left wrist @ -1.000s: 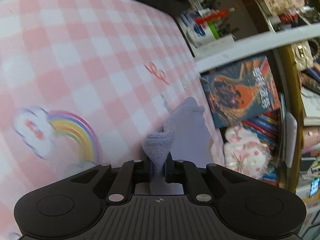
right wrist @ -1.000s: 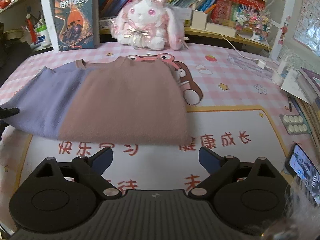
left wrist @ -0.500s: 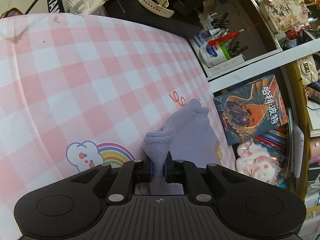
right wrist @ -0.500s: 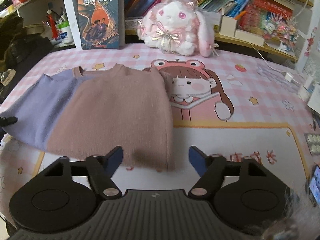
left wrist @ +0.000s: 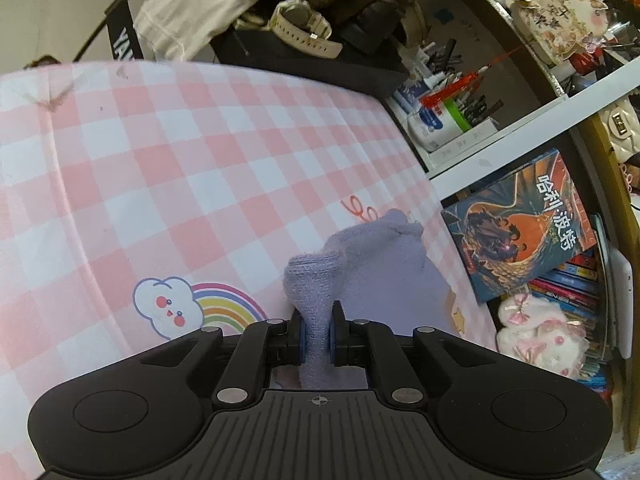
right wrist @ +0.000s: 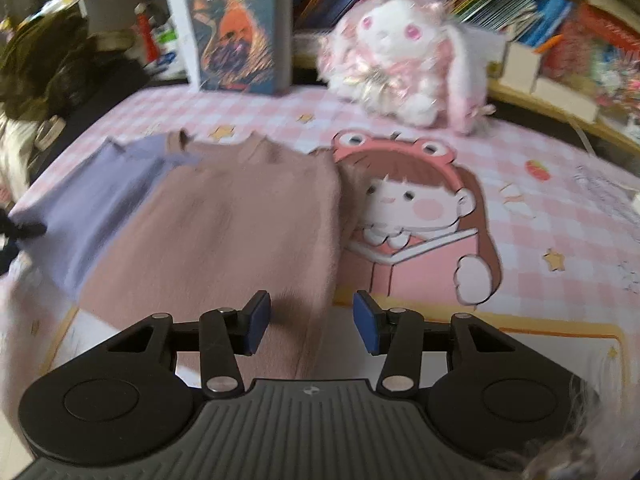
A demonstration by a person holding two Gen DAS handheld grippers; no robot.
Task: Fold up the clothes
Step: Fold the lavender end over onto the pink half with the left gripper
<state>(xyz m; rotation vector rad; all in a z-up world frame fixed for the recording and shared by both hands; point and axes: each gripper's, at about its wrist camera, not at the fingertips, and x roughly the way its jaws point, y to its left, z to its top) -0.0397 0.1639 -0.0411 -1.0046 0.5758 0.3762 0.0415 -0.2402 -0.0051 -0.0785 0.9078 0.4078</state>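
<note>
The left tool (left wrist: pixel 318 336) pinches the lavender sleeve (left wrist: pixel 316 300) of a pink-and-lavender sweater (right wrist: pixel 224 232) spread flat on the checked counter (left wrist: pixel 160 184); the right tool (right wrist: pixel 312 322) hovers with jaws apart over the sweater's near hem; beyond, a plush rabbit (right wrist: pixel 404 56) and book (right wrist: pixel 236 28) line the counter's far edge

Motion blur is smearing the whole right wrist view, so the title on the book (right wrist: pixel 240 28) is unreadable there and the plush rabbit (right wrist: pixel 404 60) is losing its detail. The sweater (right wrist: pixel 216 216) is running under the right gripper (right wrist: pixel 312 322), whose body is hiding its near hem. At that view's left edge, the left gripper (right wrist: pixel 16 232) is showing only as a dark tip. In the left wrist view, closed fingers (left wrist: pixel 298 334) are covering the pinched lilac sleeve (left wrist: pixel 316 300), and the gripper body is blocking the fabric behind.
</note>
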